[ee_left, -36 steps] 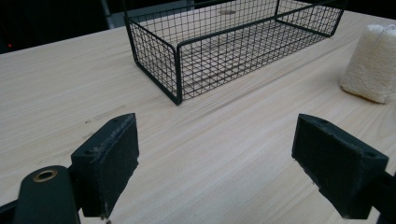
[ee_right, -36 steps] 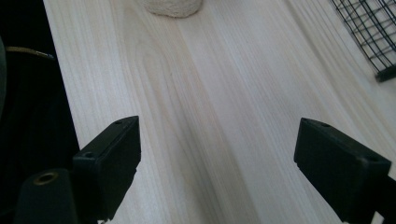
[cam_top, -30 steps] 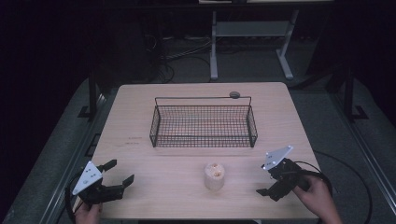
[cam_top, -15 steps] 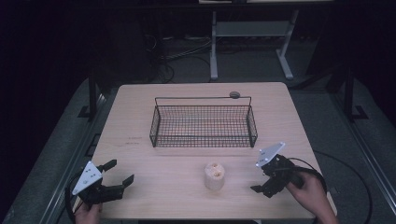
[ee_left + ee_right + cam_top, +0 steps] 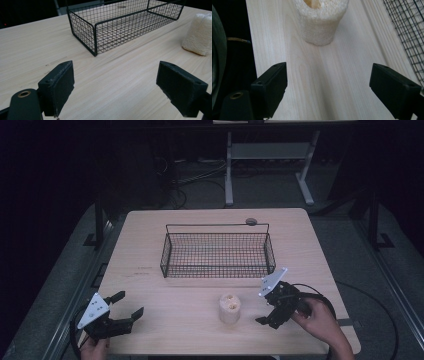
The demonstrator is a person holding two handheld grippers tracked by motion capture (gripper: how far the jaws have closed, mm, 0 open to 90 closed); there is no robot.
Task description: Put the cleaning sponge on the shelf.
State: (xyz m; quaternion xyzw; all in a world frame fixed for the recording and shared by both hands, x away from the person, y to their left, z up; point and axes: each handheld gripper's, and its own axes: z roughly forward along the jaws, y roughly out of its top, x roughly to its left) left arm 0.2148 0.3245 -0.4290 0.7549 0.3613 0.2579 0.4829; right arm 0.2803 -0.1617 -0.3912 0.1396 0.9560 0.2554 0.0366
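Looking down from the high view, I see the loofah (image 5: 229, 308) standing upright on the bench (image 5: 150, 235), in front of the basket (image 5: 218, 251) and apart from it. My right gripper (image 5: 264, 312) sits just right of the loofah with fingers spread and touching nothing; my left gripper (image 5: 127, 306) waits near the front left corner, fingers also apart and empty.

From the left gripper view, both fingers (image 5: 58, 86) stand wide over bare wood, the basket (image 5: 120, 22) ahead and the loofah (image 5: 198, 33) off at the right edge.

From the right gripper view, my fingers (image 5: 272, 87) are wide open, well wider than the loofah (image 5: 320, 23), which stands ahead but left of the midline. To grasp it well, I judge I should shift toward it until it sits centred between the fingers, go in low around its middle, and squeeze gently, since it looks soft and could tip or crush.
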